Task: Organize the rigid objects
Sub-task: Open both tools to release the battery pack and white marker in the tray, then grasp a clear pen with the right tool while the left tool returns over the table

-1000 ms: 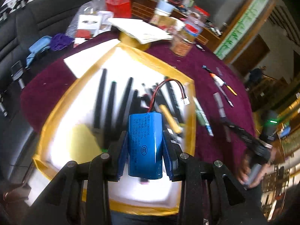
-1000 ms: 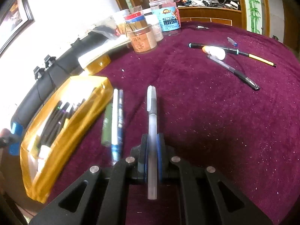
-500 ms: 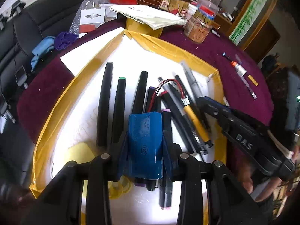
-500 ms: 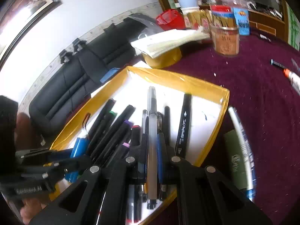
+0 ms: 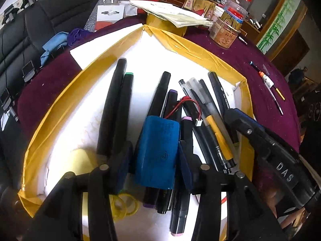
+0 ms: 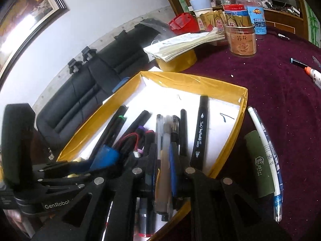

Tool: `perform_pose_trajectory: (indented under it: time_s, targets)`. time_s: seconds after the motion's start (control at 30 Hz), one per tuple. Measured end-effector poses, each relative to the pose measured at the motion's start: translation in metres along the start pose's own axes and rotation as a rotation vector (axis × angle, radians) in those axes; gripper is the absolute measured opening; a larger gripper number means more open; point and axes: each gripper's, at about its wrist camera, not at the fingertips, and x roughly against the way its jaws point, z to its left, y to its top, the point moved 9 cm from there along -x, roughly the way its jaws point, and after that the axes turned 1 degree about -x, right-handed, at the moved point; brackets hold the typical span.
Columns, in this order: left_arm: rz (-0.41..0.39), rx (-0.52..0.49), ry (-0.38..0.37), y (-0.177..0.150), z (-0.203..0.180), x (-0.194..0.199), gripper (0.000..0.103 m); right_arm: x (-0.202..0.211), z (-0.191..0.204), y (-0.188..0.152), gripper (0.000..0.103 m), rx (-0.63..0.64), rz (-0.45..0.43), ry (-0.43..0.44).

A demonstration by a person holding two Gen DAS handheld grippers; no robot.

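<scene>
A blue battery pack (image 5: 158, 150) with a red and black lead lies on the black markers (image 5: 112, 108) inside the yellow-taped tray (image 5: 190, 46). My left gripper (image 5: 154, 154) straddles it. Its jaws are opening and a thin gap shows on each side of the pack. In the right wrist view a frosted clear pen (image 6: 164, 160) lies among the pens in the tray (image 6: 190, 80). The right gripper (image 6: 163, 150) stands around it, jaws opening, pads off the pen. Each gripper shows at the edge of the other's view.
Right of the tray, a green pen (image 6: 258, 164) and a white-blue pen (image 6: 268, 160) lie on the purple cloth. More pens (image 5: 266, 78) lie farther right. Jars (image 6: 242, 40) and a paper stack (image 6: 184, 42) stand behind the tray. A black sofa (image 5: 40, 26) is at left.
The right gripper carried the frosted pen from the cloth over into the tray. The left gripper sank with the battery onto the markers. Both pairs of jaws have since parted.
</scene>
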Motion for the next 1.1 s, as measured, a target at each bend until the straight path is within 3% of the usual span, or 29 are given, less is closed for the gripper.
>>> perform_pose_trajectory:
  time_s: [0.13, 0.3, 0.43, 0.57, 0.83, 1.1]
  targets:
    - [-0.052, -0.004, -0.012, -0.001, -0.003, 0.02, 0.047, 0.03, -0.002, 0.015, 0.014, -0.024, -0.044, 0.01]
    - [-0.026, -0.066, -0.128, -0.017, -0.028, 0.038, 0.052, 0.079, -0.043, 0.031, 0.019, -0.013, -0.054, -0.094]
    - [-0.06, -0.091, -0.149, -0.016, -0.047, 0.05, 0.052, 0.069, -0.096, 0.01, 0.019, -0.063, -0.004, -0.161]
    - [-0.067, -0.133, -0.153, -0.017, -0.064, 0.052, 0.052, 0.05, -0.134, -0.008, 0.015, -0.156, 0.073, -0.176]
    - [-0.029, -0.161, -0.17, -0.027, -0.083, 0.04, 0.052, 0.043, -0.133, -0.009, 0.009, -0.11, 0.091, -0.172]
    - [-0.029, -0.161, -0.183, -0.037, -0.085, 0.049, 0.052, 0.034, -0.119, -0.016, 0.009, 0.035, 0.119, -0.269]
